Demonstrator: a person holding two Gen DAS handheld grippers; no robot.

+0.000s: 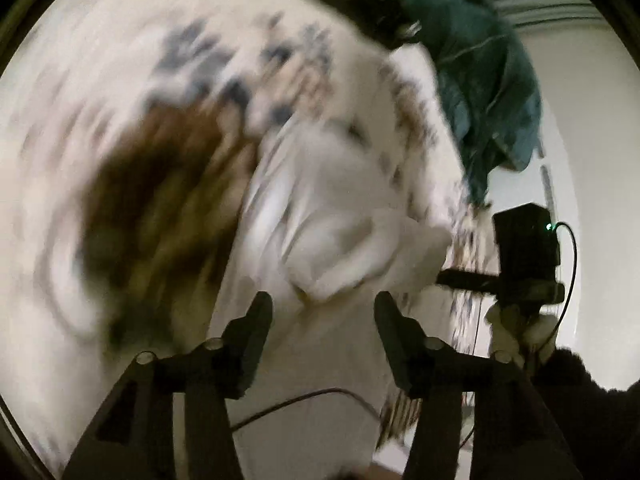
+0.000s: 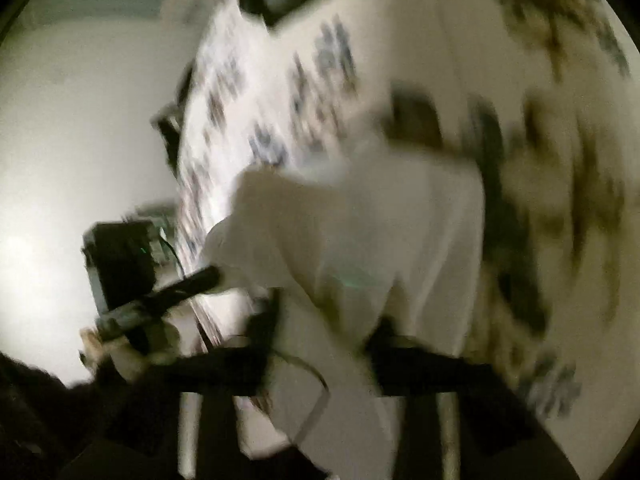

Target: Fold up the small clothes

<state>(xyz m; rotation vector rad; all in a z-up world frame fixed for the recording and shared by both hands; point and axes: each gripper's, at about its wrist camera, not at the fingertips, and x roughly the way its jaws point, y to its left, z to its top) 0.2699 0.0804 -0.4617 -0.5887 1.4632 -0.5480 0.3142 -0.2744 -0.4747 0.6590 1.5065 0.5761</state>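
Note:
A small white garment [image 1: 340, 216] lies on a white patterned cloth with blue and brown prints [image 1: 160, 60]; both views are blurred by motion. My left gripper [image 1: 324, 308] is open, its fingers apart just in front of the garment's near edge. The right gripper [image 1: 452, 278] shows at the right of the left view, its fingers against the garment's right corner. In the right wrist view my right gripper [image 2: 320, 328] is spread with the white garment [image 2: 360, 232] draped over it. The left gripper [image 2: 216, 276] shows there touching the garment's left corner.
A dark teal garment [image 1: 480, 80] hangs at the upper right of the left view. A brown patch of the patterned cloth [image 1: 152, 200] lies left of the garment. A pale wall [image 2: 80, 120] fills the left of the right view. Cables trail by both grippers.

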